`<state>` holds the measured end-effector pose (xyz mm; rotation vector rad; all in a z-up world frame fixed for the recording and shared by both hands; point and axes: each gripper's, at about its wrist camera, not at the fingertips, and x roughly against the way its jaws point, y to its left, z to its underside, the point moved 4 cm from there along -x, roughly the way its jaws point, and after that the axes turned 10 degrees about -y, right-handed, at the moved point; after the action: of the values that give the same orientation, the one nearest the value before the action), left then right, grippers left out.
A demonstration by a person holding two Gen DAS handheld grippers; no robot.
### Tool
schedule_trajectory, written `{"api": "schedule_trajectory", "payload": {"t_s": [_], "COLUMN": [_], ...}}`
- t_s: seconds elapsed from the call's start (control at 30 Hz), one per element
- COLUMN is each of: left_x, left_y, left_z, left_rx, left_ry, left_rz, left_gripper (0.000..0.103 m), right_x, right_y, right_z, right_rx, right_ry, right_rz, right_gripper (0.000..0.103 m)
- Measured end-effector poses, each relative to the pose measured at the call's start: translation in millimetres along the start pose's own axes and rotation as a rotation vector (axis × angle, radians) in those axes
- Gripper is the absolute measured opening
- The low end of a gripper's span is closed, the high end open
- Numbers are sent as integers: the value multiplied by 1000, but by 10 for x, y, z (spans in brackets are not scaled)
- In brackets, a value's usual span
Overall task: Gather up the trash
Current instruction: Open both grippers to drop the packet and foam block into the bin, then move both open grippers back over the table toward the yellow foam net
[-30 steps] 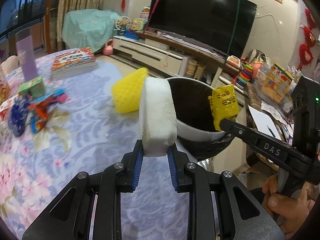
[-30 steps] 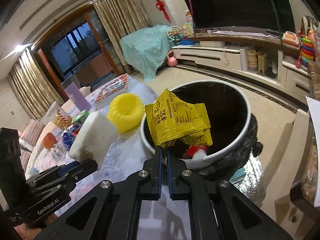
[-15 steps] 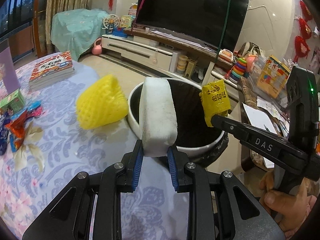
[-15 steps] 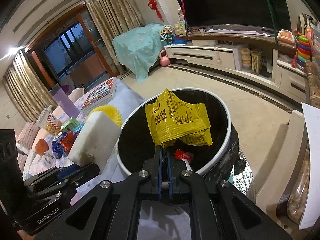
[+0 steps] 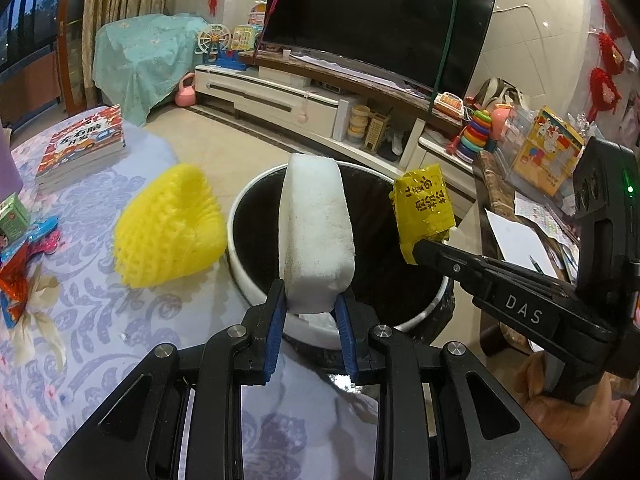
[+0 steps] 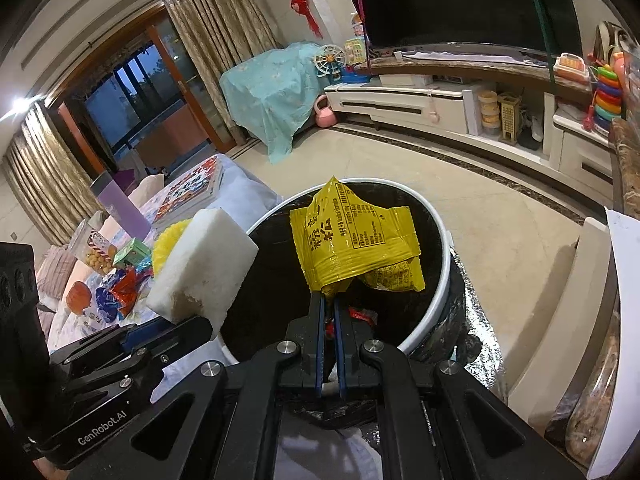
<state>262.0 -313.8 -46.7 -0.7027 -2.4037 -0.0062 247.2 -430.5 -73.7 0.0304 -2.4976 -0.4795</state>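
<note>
A white foam block stands upright between the blue pads of my left gripper, which is shut on it over the near rim of the trash bin. The bin is round, white-rimmed and lined in black. My right gripper is shut on a crumpled yellow snack wrapper and holds it above the bin's mouth. A red scrap lies inside the bin. In the left wrist view the right gripper comes in from the right with the yellow wrapper. The foam block also shows at left in the right wrist view.
A yellow foam net lies on the flowered tablecloth left of the bin. Colourful wrappers, a small green carton and a stack of books sit further left. A TV unit and cluttered shelves stand behind.
Both grippers moved forward toward the bin with their loads. The foam block and the wrapper now hang over the bin's opening, and the bin looks larger and closer.
</note>
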Motion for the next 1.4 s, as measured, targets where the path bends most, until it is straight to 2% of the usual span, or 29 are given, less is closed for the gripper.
{"api": "schedule_trajectory", "payload": {"t_s": [0.2,0.27,0.33,0.43,0.5,0.57,0.7,1.0,1.4], "left_x": [-76,-90,-95,-54,-10,36,130,452,772], "left_y": [-14,15,46,81,96,119,212,671,1182], "left_z": [-24,-17,-10,11,31,60,133,373,633], "left_rx": [6,18,27,39,35,33,40,110,190], "left_ry": [16,22,25,16,8,4,2,-3,-5], "left_rz": [-2,-14,-17,-18,-21,-23,-39,-103,-188], "left_gripper": [28,32,40,53,54,56,58,58,58], "right_x": [-23,-20,-12,20,49,80,124,222,208], "right_y": [-36,-52,-67,-99,-103,-97,-82,54,472], "right_z": [13,11,2,-15,-18,-14,11,109,301], "right_rx": [-14,-17,-25,-33,-42,-46,-63,-68,-51], "right_ry": [16,16,14,-2,-14,-23,-31,-46,-33], "right_rz": [6,11,13,25,25,29,29,22,-25], "right_gripper": [9,10,13,32,46,52,82,86,89]}}
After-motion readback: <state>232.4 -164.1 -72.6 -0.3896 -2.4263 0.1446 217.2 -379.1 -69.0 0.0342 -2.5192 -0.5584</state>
